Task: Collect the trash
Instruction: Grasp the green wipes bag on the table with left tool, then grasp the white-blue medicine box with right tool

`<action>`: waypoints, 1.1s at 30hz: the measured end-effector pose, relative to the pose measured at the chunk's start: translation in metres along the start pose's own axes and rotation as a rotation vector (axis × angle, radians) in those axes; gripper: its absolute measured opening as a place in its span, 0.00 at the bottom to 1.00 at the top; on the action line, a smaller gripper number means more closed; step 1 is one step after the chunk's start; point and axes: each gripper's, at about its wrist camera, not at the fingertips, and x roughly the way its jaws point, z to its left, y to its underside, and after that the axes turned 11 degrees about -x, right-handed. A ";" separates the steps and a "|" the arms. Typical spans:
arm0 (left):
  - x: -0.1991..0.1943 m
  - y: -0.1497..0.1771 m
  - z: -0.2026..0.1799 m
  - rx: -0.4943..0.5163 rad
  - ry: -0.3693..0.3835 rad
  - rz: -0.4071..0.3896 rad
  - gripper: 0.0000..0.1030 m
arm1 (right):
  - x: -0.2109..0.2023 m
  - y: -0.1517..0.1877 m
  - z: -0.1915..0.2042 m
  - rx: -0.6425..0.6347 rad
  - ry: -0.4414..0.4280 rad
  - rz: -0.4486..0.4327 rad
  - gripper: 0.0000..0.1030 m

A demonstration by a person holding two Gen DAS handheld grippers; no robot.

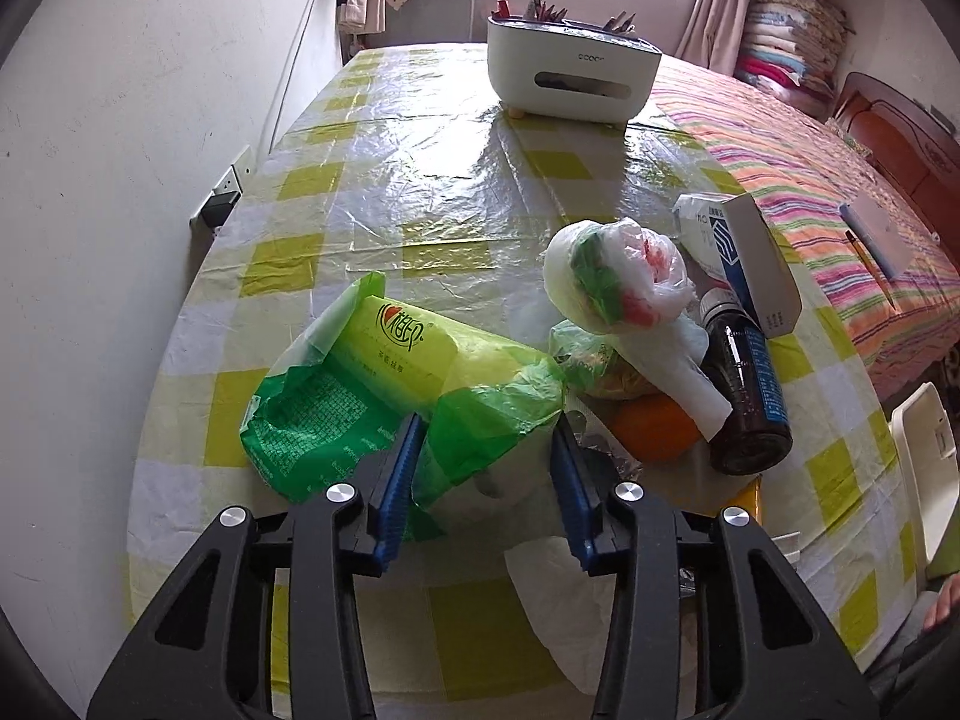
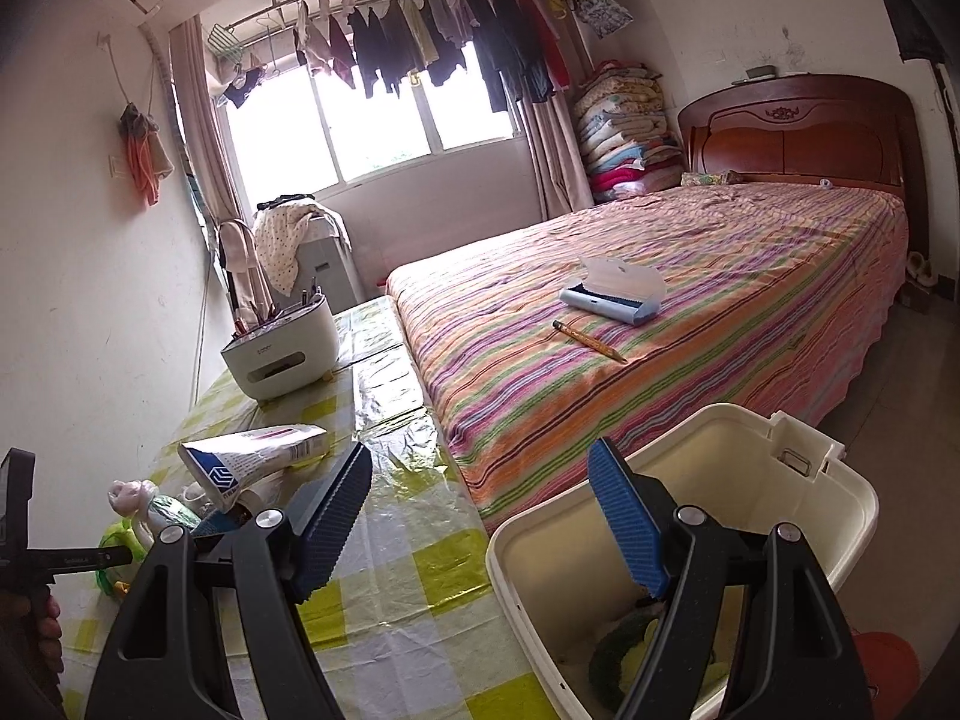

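A torn green tissue pack [image 1: 384, 372] lies on the checked tablecloth [image 1: 420, 192]. My left gripper [image 1: 486, 456] points down at it, its blue pads pressed on the pack's crumpled right end. To the right sit a knotted plastic bag [image 1: 612, 276], a dark brown bottle [image 1: 747, 390], a blue-and-white carton [image 1: 750, 252] and an orange piece [image 1: 654, 426]. In the right wrist view my right gripper [image 2: 480, 516] hangs open with nothing between its fingers, over the table edge beside a cream bin [image 2: 852, 504] that holds some green scraps [image 2: 618, 648].
A white organiser box [image 1: 570, 69] with pens stands at the table's far end. A white tissue [image 1: 564, 588] lies near the front edge. The wall runs along the left. A striped bed [image 2: 660, 396] with a pencil case [image 2: 612, 291] borders the table.
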 end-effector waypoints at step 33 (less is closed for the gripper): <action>-0.073 -0.001 0.006 -0.099 0.122 -0.241 0.34 | 0.245 -0.056 0.172 0.298 -0.388 0.916 0.70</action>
